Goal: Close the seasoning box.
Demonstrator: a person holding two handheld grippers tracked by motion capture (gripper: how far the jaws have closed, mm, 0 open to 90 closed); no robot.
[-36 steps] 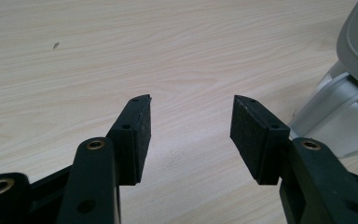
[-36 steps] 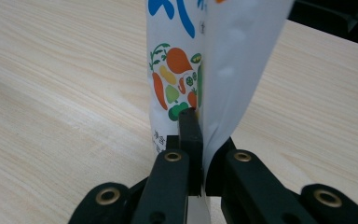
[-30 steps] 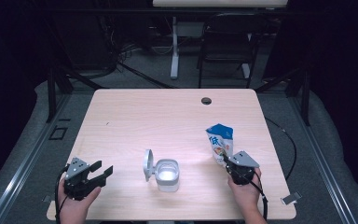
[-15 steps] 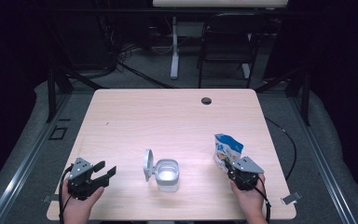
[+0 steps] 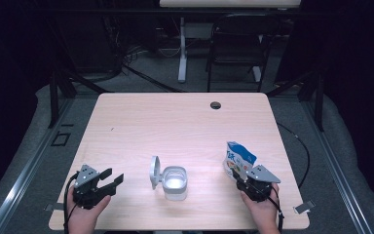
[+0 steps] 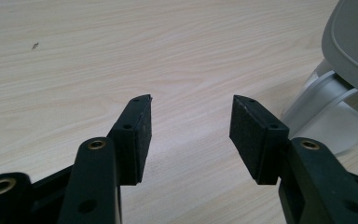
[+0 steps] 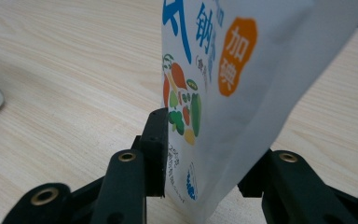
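Observation:
A white and blue food pouch with printed vegetables stands upright on the table at the front right. My right gripper sits just behind it. In the right gripper view the pouch stands between the jaws, which have just been opening. The left pad lies at the pouch's edge and the right pad is hidden behind it. A small white container with its hinged lid flipped up sits at the front centre. My left gripper rests at the front left, open with nothing between its fingers, the container to its right.
The light wooden table has a dark cable hole near its far edge. A cable trails from each gripper off the table's front corners. A chair and desk legs stand in the dark beyond the table.
The pouch has come down and slightly right to stand on the table. The right hand shifted a little with it. The left gripper stays about where it was.

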